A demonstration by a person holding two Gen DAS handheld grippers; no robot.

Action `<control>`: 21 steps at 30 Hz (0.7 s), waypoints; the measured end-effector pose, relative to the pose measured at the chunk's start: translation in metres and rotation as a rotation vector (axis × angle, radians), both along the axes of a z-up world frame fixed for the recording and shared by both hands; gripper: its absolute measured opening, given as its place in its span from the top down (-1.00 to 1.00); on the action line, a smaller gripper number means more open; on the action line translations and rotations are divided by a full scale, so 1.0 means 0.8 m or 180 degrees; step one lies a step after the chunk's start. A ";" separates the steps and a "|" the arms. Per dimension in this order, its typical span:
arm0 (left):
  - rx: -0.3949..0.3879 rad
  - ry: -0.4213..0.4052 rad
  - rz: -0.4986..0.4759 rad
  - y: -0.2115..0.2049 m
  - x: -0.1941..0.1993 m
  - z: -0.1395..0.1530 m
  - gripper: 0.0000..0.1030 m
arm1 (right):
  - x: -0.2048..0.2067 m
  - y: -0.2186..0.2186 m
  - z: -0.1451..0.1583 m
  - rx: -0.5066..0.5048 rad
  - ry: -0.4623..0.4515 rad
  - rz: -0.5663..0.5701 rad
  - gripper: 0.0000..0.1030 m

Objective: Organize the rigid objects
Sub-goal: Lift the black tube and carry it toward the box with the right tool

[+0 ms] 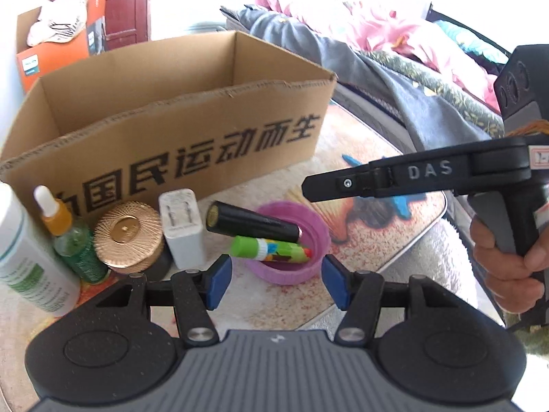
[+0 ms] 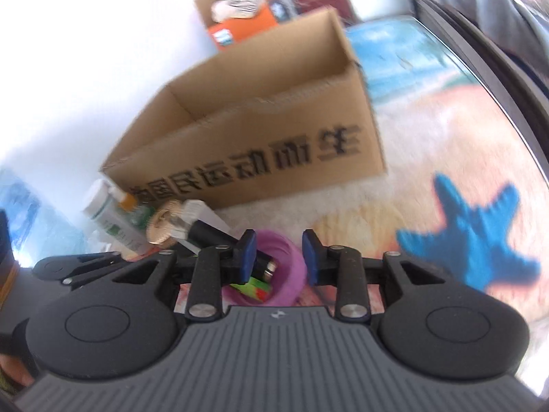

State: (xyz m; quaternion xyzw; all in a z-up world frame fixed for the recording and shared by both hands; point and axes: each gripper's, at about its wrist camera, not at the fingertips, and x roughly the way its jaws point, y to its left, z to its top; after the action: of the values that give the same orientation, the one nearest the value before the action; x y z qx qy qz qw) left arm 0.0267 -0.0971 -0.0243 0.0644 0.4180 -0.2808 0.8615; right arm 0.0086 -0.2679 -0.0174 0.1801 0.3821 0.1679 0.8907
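A purple lid lies on the rug and holds a black tube and a green-capped glue stick. My left gripper is open and empty, just short of the lid. My right gripper is open and empty, hovering over the same lid; it also shows in the left wrist view at the right. Left of the lid stand a white charger, a gold lid, a dropper bottle and a white bottle.
An open cardboard box with black print stands behind the objects; it also shows in the right wrist view. Bedding lies to the right. An orange box stands far back left. The rug has a blue starfish print.
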 end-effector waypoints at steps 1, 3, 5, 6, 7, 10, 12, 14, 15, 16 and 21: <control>-0.0020 -0.0026 0.0031 0.002 0.001 0.003 -0.15 | 0.003 0.006 0.005 -0.0018 -0.0063 0.0151 0.32; -0.0053 -0.0061 0.0076 0.004 0.006 0.005 -0.15 | 0.012 0.021 0.012 -0.0062 -0.0179 0.0465 0.19; -0.0048 -0.0074 0.0106 0.002 0.011 0.004 -0.15 | 0.024 0.034 0.013 -0.0115 -0.0235 0.0728 0.15; -0.0046 -0.0076 0.0119 0.001 0.013 0.003 -0.15 | 0.030 0.039 0.012 -0.0134 -0.0231 0.0840 0.15; -0.0051 -0.0074 0.0131 0.000 0.015 0.002 -0.15 | 0.037 0.042 0.010 -0.0137 -0.0217 0.0949 0.15; -0.0072 -0.0056 0.0154 -0.003 0.020 -0.002 -0.12 | 0.062 0.048 0.002 -0.0091 -0.0111 0.1182 0.15; -0.0081 -0.0078 0.0156 -0.005 0.021 -0.004 -0.11 | 0.074 0.048 -0.005 -0.0024 -0.0040 0.1314 0.15; -0.0086 -0.0084 0.0172 -0.006 0.024 -0.005 -0.10 | 0.086 0.044 -0.010 0.0070 0.0030 0.1419 0.16; -0.0090 -0.0081 0.0182 -0.006 0.026 -0.007 -0.08 | 0.093 0.043 -0.013 0.0108 0.0077 0.1471 0.17; -0.0094 -0.0073 0.0201 -0.005 0.027 -0.008 -0.05 | 0.098 0.041 -0.015 0.0145 0.0113 0.1521 0.17; -0.0120 -0.0027 0.0262 -0.004 0.034 -0.013 0.10 | 0.118 0.034 -0.027 0.0344 0.0304 0.1691 0.21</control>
State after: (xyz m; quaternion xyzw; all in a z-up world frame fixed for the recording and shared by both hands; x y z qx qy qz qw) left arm 0.0539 -0.1000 -0.0351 0.0321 0.4113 -0.2526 0.8752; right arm 0.1028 -0.2404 -0.0387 0.1286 0.4479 0.4071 0.7856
